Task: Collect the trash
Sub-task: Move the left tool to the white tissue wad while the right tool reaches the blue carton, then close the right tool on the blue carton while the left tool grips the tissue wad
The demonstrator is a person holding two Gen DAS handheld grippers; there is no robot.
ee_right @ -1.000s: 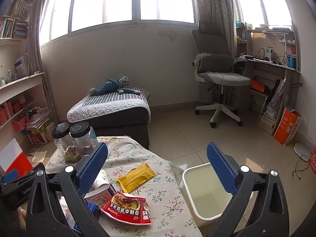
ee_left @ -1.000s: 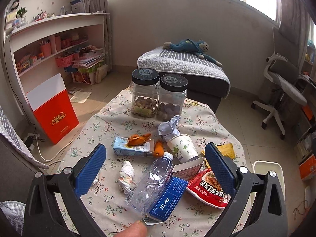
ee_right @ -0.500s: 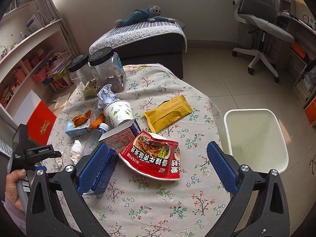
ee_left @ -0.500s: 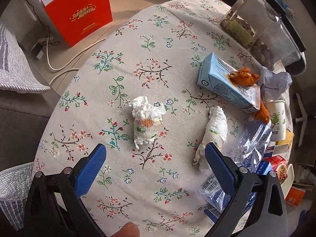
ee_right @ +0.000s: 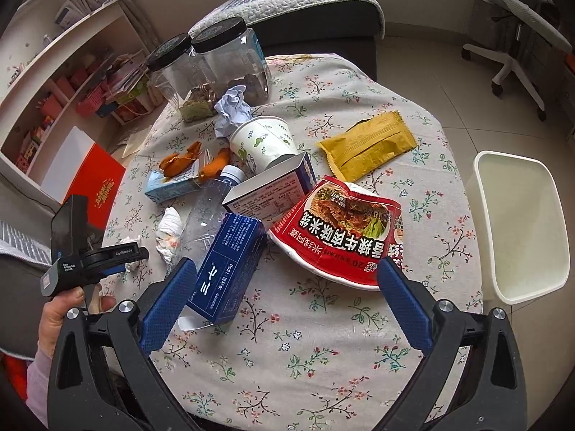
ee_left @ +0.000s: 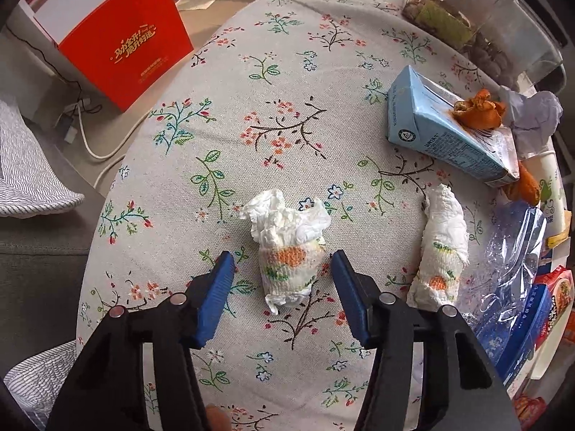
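Soft, even daylight filled both of my views, and nothing looked dim. Shadows on the tablecloth were faint and short. The plastic jars at the far side carried pale glare, as did the white bin on the right. Focus was sharp in the middle; toward the edges the fisheye bent everything, and the corners fell to black.
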